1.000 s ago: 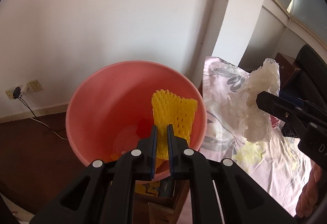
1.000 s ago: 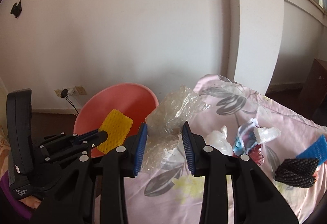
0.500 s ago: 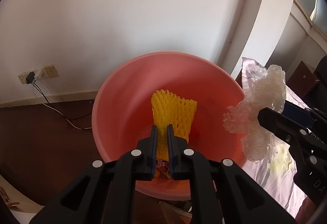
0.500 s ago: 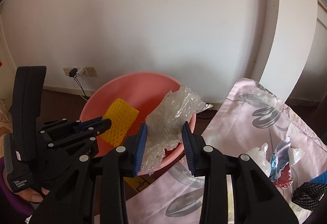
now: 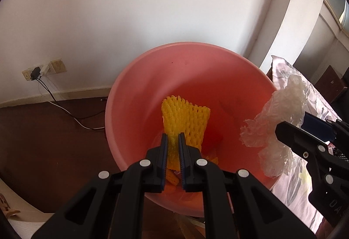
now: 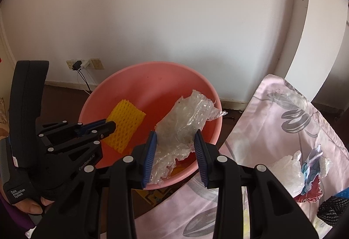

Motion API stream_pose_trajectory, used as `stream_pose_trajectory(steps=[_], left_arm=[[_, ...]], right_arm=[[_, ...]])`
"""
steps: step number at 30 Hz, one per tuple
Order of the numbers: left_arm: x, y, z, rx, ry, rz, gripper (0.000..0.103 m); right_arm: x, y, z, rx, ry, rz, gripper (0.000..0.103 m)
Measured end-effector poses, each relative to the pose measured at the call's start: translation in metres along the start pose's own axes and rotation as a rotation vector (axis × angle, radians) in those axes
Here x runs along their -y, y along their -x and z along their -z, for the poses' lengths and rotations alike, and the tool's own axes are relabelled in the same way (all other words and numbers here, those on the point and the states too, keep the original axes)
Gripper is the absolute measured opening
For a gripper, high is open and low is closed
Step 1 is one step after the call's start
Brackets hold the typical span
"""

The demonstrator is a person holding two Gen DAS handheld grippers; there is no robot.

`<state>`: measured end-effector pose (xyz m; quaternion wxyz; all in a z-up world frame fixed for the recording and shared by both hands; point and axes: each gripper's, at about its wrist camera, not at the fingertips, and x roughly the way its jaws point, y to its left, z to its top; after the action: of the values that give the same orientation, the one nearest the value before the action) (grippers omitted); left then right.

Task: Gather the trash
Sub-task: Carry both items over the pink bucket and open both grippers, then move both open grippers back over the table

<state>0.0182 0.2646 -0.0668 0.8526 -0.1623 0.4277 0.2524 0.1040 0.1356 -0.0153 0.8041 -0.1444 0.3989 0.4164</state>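
- Left tool [image 5: 173, 139]: jaws narrow, clamped on the yellow foam net [image 5: 185, 123]. The net hangs inside the mouth of the pink basin [image 5: 122, 108], above its floor.
- Right tool [image 6: 175, 137]: jaws part-way apart, gripping the crumpled clear film [image 6: 185, 123]. The film's upper part is over the basin's interior; its lower tail hangs at the near rim.
- Basin contents: some orange and yellow scraps lie at the bottom; details unclear.
- Remaining trash: a white wad [image 6: 285, 171] and a printed wrapper [image 6: 312, 171] lie on the floral cloth [image 6: 272, 112], right of the basin.
- Risk 1: the film is light and springy. On release it may catch on a pad, or its tail may drag it over the near rim.
- Risk 2: the net's mesh may snag on the ribbed pads and fail to drop.
- Risk 3: both tools are close together over the basin; a sideways move could make them collide or tip the rim.
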Motion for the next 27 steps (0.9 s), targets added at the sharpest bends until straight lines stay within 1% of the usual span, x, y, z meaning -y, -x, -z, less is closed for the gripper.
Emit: stream_pose_trajectory(steps=[3,9,12,14,17,27], left_arm=[[0.001,0.001,0.000,-0.001,-0.007,-0.001,0.010],[0.000,0.002,0.001,0.003,-0.007,-0.006,0.016],[0.000,0.004,0.001,0.008,-0.007,-0.008,0.023],[0.000,0.005,0.000,0.008,-0.004,-0.006,0.029],[-0.001,0.007,-0.001,0.010,-0.003,-0.005,0.031],[-0.002,0.020,-0.003,0.030,0.006,0.000,0.032]], right_arm=[[-0.002,-0.002,0.001,-0.007,-0.001,-0.006,0.036],[-0.001,-0.004,-0.001,-0.022,-0.018,-0.028,0.037],[0.000,-0.004,-0.001,-0.023,-0.024,-0.029,0.038],[0.001,-0.003,0.000,-0.022,-0.029,-0.035,0.038],[0.002,-0.004,0.000,-0.023,-0.034,-0.044,0.040],[0.009,0.004,0.001,-0.006,-0.059,-0.073,0.041]])
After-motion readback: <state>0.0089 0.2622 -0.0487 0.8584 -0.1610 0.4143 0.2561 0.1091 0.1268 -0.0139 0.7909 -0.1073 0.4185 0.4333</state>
